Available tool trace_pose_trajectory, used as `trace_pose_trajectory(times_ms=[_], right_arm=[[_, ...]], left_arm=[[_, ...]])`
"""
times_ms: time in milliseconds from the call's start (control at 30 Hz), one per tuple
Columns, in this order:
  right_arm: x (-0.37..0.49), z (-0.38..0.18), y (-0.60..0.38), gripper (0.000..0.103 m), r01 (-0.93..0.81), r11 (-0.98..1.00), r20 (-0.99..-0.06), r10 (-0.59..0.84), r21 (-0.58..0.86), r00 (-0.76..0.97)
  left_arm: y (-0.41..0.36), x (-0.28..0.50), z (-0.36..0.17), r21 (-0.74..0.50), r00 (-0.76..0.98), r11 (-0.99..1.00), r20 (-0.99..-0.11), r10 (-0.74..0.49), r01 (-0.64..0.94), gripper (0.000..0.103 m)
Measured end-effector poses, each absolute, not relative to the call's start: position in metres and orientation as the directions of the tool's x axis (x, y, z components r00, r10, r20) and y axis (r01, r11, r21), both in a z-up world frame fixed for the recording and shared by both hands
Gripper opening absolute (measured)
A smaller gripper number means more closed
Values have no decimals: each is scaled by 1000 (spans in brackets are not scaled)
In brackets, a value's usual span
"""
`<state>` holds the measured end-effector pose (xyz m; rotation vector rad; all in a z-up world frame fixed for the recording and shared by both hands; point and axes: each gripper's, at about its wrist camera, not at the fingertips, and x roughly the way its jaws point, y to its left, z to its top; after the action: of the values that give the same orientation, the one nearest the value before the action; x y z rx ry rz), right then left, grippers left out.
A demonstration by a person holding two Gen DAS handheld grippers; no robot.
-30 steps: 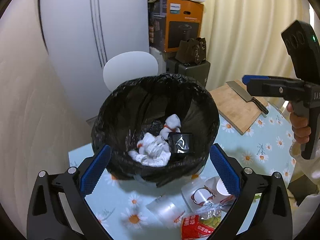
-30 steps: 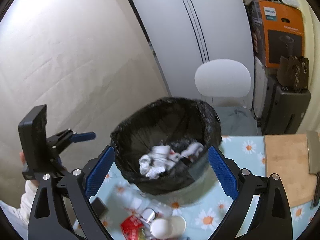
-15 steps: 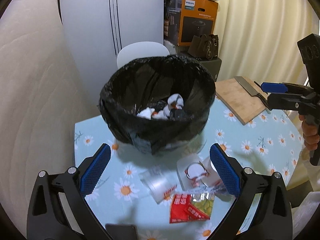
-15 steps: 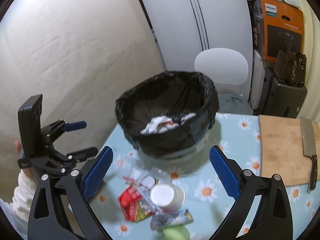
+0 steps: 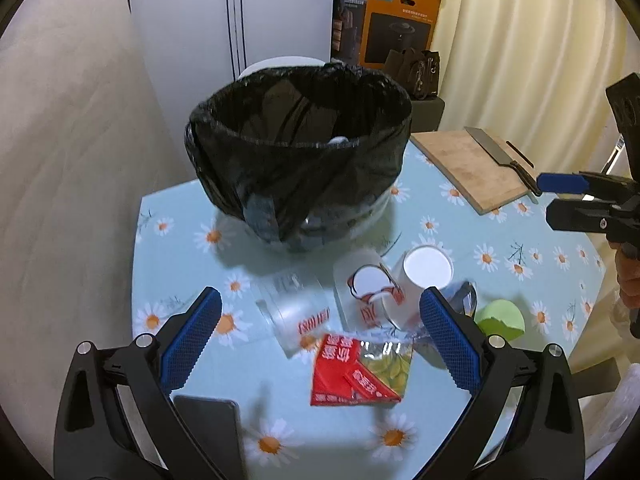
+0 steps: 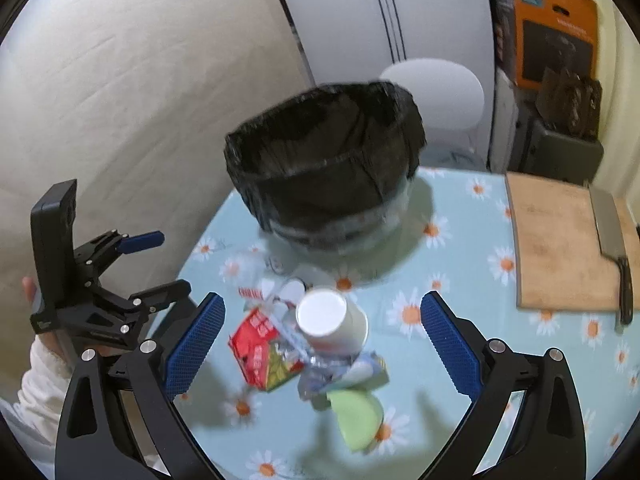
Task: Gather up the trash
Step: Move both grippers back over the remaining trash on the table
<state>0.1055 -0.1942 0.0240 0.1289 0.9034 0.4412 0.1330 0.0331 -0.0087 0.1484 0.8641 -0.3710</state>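
Note:
A bin lined with a black bag (image 5: 298, 160) (image 6: 324, 164) stands on the daisy-print table. In front of it lies a pile of trash: a red snack wrapper (image 5: 352, 372) (image 6: 260, 344), a clear plastic wrapper (image 5: 294, 308), a paper cup on its side (image 5: 420, 280) (image 6: 332, 320), a crumpled silver wrapper (image 6: 340, 372) and a green cup-like piece (image 5: 500, 318) (image 6: 358, 416). My left gripper (image 5: 320, 344) is open and empty above the pile. My right gripper (image 6: 322, 344) is open and empty over the cup.
A wooden cutting board (image 5: 472, 168) (image 6: 560, 240) with a cleaver (image 5: 500, 156) (image 6: 612, 232) lies at the table's right. A dark phone (image 5: 208, 428) lies at the near left edge. A white chair (image 6: 436, 92), fridge and boxes stand behind.
Both grippers have pulled back from above the bin and tilted down toward the trash pile on the table. Both stay open and empty.

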Motion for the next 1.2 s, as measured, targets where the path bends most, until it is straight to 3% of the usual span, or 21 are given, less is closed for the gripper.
trace_pose_trajectory(times_ms=[167,433,667,867,1200], right_arm=[[91,9,-195,94,-288,901,-755,431,326,494],[60,-4,-198,94,-249,905,-744,425,344,516],[43,-7,-204,94,-207,924,-750,382,322,540],[31,-8,-201,94,-251,898,-749,441,362,495],[9,-6,-199,94,-250,906,-761,423,342,492]], left_arm=[[34,117,-16,-50,599,945,-762,-246,324,97],[41,88,-22,-195,594,952,-747,-300,236,97],[47,66,-28,-231,593,964,-761,-262,130,97],[52,46,-23,-201,631,979,-755,-179,38,97],[56,25,-20,-177,636,983,-764,-113,-38,97]])
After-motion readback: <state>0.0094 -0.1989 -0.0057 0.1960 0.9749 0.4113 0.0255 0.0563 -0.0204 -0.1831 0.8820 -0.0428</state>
